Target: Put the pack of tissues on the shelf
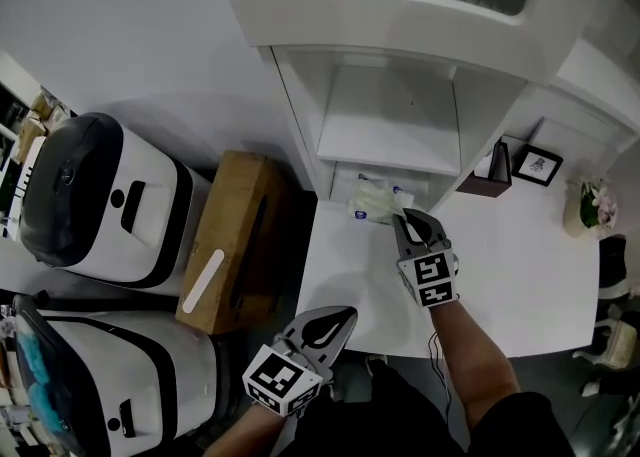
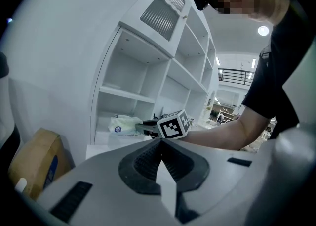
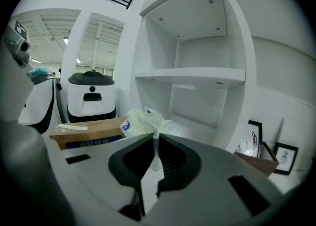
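Observation:
The pack of tissues (image 1: 372, 203) is a pale green-white plastic pack with a blue mark. It hangs just in front of the bottom opening of the white shelf unit (image 1: 390, 145). My right gripper (image 1: 400, 215) is shut on the pack's crinkled wrapper edge, and the pack (image 3: 143, 121) bulges out beyond the jaw tips in the right gripper view. The left gripper view shows the pack (image 2: 123, 123) and the right gripper (image 2: 141, 127) at the lowest shelf (image 2: 123, 94). My left gripper (image 1: 348, 315) is shut and holds nothing, low near the table's front edge.
A cardboard box (image 1: 232, 240) stands left of the white table (image 1: 500, 275). Two white machines (image 1: 100, 200) (image 1: 80, 385) stand further left. A dark holder (image 1: 492, 170), a picture frame (image 1: 537, 165) and flowers (image 1: 590, 205) sit at the table's right back.

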{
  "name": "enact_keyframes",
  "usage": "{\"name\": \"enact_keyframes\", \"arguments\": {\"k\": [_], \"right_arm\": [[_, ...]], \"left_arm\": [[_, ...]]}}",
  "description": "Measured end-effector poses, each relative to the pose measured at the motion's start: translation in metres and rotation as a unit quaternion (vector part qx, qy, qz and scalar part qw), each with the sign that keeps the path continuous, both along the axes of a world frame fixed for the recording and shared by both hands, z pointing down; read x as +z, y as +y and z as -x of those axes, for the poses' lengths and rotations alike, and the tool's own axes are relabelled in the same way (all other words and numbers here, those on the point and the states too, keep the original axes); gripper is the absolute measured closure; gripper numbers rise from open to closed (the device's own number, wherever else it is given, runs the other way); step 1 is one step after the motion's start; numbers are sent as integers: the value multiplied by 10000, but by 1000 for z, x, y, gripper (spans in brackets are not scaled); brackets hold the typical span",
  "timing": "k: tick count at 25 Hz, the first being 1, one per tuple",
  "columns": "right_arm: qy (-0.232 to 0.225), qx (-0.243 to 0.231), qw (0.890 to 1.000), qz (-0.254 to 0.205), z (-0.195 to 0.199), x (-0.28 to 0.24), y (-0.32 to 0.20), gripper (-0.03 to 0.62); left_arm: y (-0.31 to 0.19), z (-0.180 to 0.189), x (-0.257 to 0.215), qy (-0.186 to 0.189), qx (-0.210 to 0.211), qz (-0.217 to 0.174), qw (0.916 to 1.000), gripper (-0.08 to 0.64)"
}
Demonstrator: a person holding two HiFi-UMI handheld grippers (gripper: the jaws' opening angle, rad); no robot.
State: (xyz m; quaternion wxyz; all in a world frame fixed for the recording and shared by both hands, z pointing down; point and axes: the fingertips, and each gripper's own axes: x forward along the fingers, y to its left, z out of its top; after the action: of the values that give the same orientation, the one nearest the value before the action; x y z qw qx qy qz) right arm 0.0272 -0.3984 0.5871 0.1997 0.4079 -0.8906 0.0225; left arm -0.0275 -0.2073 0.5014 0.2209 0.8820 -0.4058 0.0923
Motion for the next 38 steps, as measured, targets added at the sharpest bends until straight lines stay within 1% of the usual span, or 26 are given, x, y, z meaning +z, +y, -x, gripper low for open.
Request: {"name": "enact_keyframes", "arguments": {"k": [7, 15, 21, 27, 31, 38], "right_arm": [[157, 90, 9997, 174, 2, 30, -26, 580], [400, 115, 9989, 229, 8, 49, -54, 580], [533, 39, 9983, 251, 16, 61, -69, 580], [560, 15, 9981, 269, 21, 69, -80, 579], [625, 5, 9975, 335, 20, 75, -82, 578], [665, 24, 9966, 494, 19, 83, -82, 578]], "left_arm": [[4, 5, 11, 26, -209, 119, 9997, 558], [5, 7, 18, 81, -386, 177, 9991, 558], [4, 7, 22, 126, -426, 217, 9988, 558], [7, 2, 25, 166, -424, 263, 9986, 558], [11, 0, 27, 152, -381, 327, 9986, 558], [12, -5, 24, 235, -361, 273, 9987, 558]]}}
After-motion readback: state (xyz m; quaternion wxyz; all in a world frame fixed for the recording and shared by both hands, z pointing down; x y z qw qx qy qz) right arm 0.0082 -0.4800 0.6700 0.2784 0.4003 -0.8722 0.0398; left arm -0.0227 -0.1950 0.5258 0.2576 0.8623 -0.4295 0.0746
